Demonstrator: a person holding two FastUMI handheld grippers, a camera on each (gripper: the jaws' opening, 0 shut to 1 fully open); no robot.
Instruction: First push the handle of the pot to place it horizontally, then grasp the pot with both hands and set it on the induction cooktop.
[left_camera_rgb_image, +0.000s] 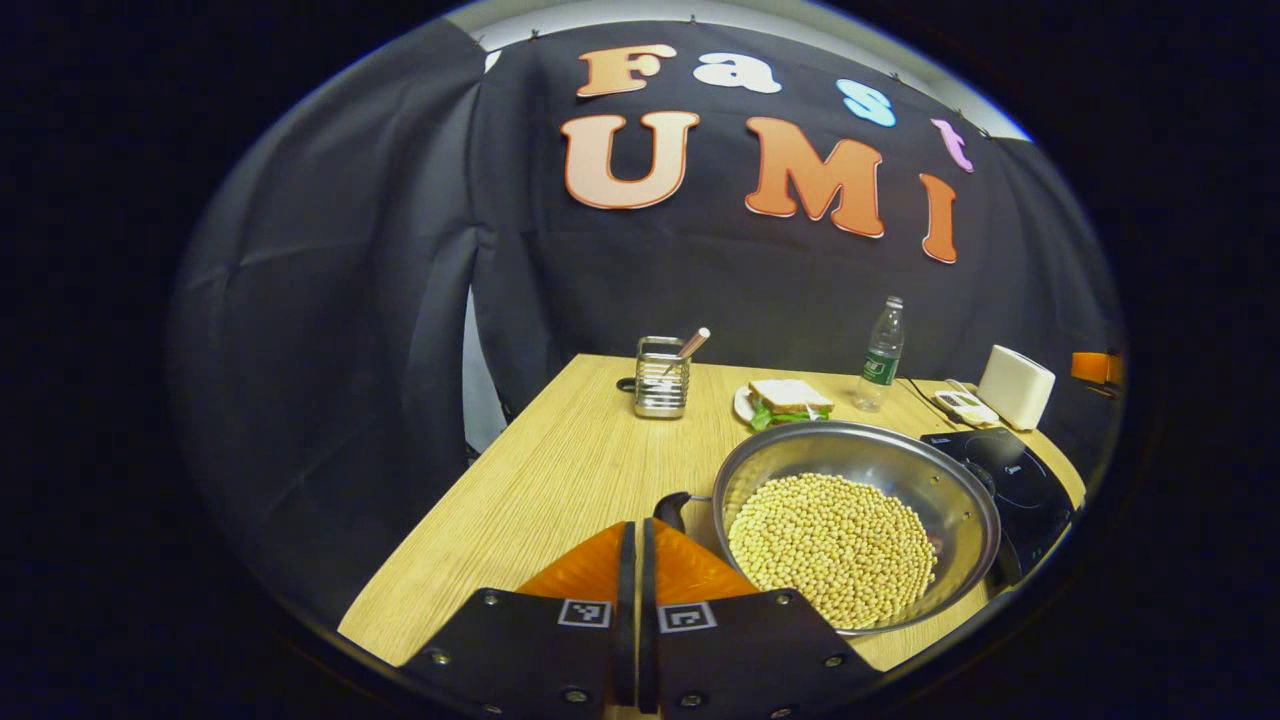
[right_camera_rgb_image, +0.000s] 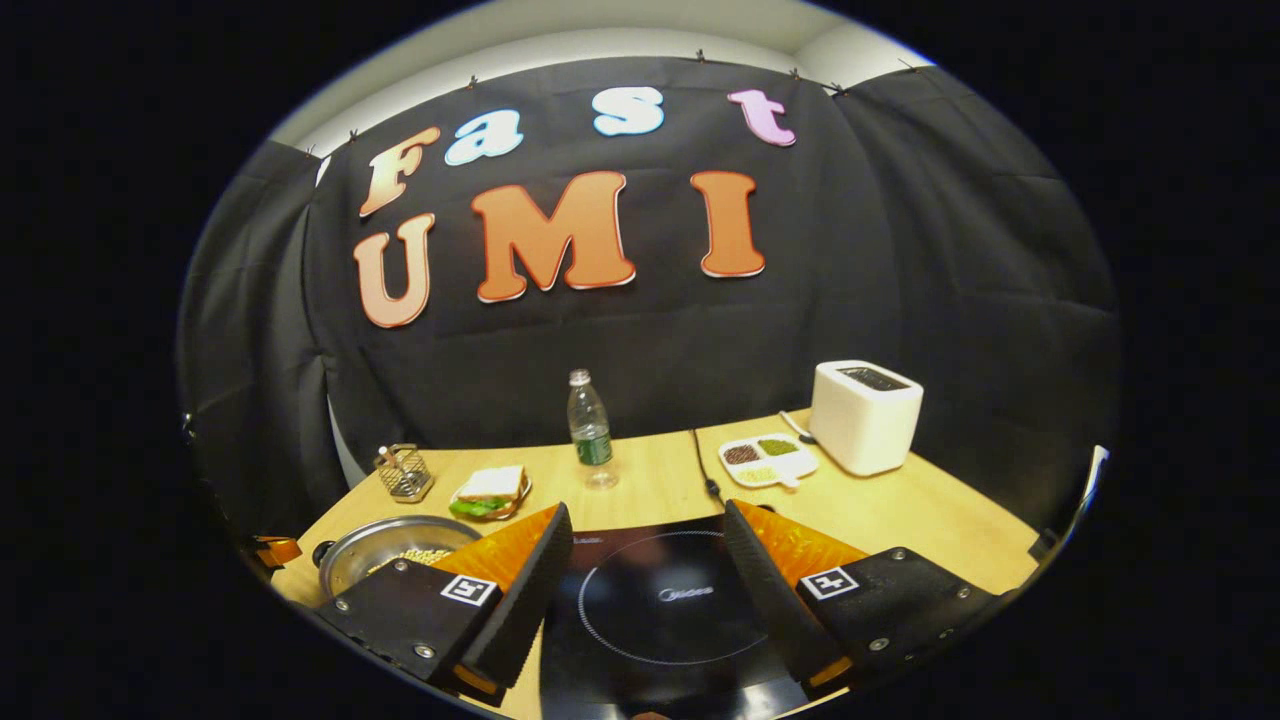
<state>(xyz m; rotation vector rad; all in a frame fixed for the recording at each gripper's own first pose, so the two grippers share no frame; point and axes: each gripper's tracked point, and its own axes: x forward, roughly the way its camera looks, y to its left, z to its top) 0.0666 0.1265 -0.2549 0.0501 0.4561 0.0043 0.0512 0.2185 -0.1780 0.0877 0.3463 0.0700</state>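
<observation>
just right of the clenched left gripper jaws, on the wooden table, the pot holds beans; right gripper jaws gape over the cooktop.

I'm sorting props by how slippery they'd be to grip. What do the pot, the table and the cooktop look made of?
The pot looks like polished metal, probably stainless steel: its inner wall is shiny and reflects light. The table shows a light wood grain, perhaps laminate rather than solid wood. The induction cooktop has a glossy black top that reads as glass or ceramic, with faint reflections.
</observation>
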